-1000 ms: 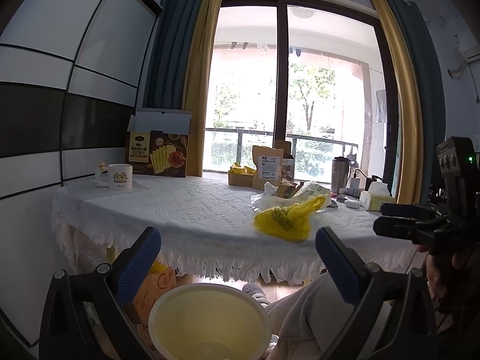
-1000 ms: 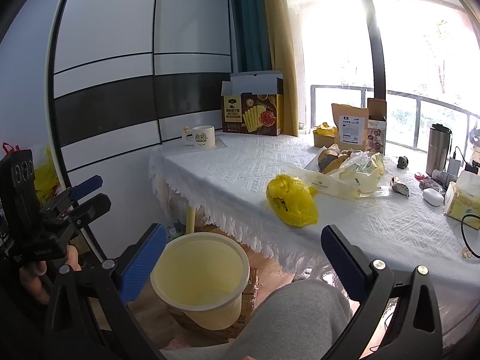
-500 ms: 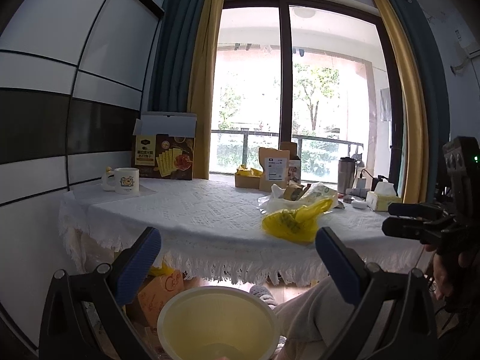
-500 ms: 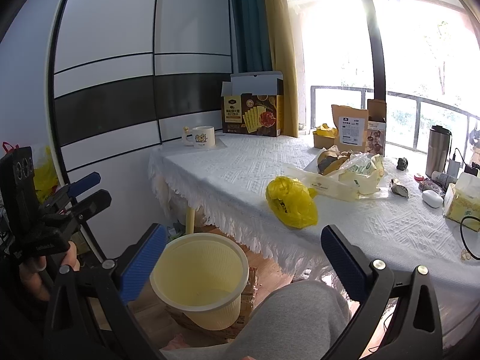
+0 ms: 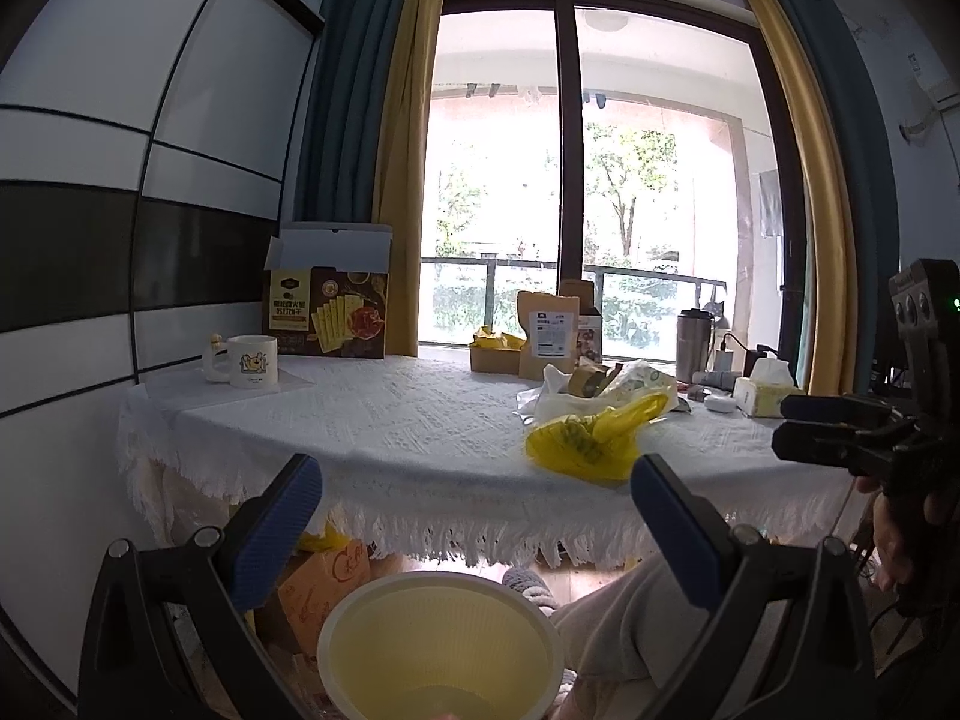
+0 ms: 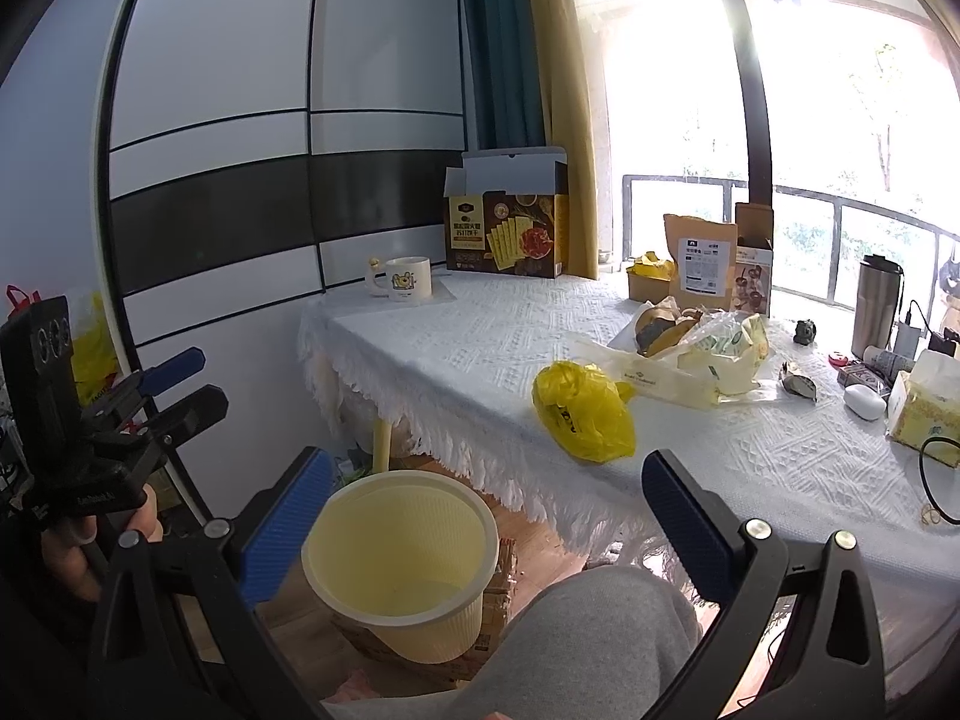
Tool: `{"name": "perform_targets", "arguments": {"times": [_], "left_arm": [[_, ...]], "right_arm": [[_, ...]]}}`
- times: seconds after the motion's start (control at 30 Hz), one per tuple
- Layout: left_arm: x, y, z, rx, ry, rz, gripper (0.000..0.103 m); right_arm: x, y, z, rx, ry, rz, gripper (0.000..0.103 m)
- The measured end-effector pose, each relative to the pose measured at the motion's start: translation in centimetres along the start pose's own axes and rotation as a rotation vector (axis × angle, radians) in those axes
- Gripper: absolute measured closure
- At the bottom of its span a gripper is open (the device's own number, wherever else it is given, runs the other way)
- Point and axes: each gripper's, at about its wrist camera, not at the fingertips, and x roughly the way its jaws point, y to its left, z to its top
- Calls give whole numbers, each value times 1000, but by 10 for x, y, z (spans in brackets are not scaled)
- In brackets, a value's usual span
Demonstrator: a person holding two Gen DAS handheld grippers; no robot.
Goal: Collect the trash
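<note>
A crumpled yellow plastic bag [image 5: 591, 438] [image 6: 585, 411] lies near the front edge of the white-clothed table [image 5: 384, 414] [image 6: 480, 354]. Behind it is a heap of white and clear plastic bags with wrappers [image 5: 606, 387] [image 6: 702, 354]. A pale yellow waste bin [image 5: 441, 642] [image 6: 402, 558] stands on the floor below the table edge. My left gripper [image 5: 477, 516] is open and empty above the bin; it also shows in the right wrist view [image 6: 186, 378]. My right gripper [image 6: 489, 510] is open and empty, short of the table; the left wrist view shows it at the right edge [image 5: 804, 423].
On the table stand a white mug [image 5: 249, 360], a brown cracker box [image 5: 327, 312], kraft pouches [image 5: 549, 342], a steel tumbler [image 5: 693, 339], a tissue pack [image 5: 765, 387] and a black cable [image 6: 939, 480]. The person's knee [image 6: 576, 648] is beside the bin. Cardboard boxes [image 5: 324, 576] sit under the table.
The left wrist view has tilted up and shifted slightly: table and yellow bag sit a little higher and to the right, and the bin lower. Both grippers stay open.
</note>
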Motion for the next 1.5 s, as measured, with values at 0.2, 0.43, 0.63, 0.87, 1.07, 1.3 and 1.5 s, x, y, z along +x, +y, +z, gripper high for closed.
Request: {"name": "perform_targets", "arguments": {"times": [0.2, 0.43, 0.63, 0.87, 1.07, 1.3, 1.5], "left_arm": [[1, -2, 2, 1, 2, -17, 0], [1, -2, 3, -3, 4, -24, 0], [12, -5, 5, -15, -9, -47, 0], [53, -14, 16, -29, 15, -124, 0], [111, -48, 17, 52, 95, -152, 0], [177, -91, 17, 104, 145, -212, 0], [233, -111, 9, 138, 211, -189, 0]], "right_arm": [[-1, -2, 1, 0, 0, -3, 1], [-1, -2, 1, 0, 1, -1, 1], [1, -4, 2, 5, 6, -2, 1], [13, -27, 4, 28, 5, -29, 1], [29, -67, 1, 73, 21, -68, 1], [47, -127, -6, 133, 36, -119, 1], [58, -173, -8, 167, 31, -153, 1]]}}
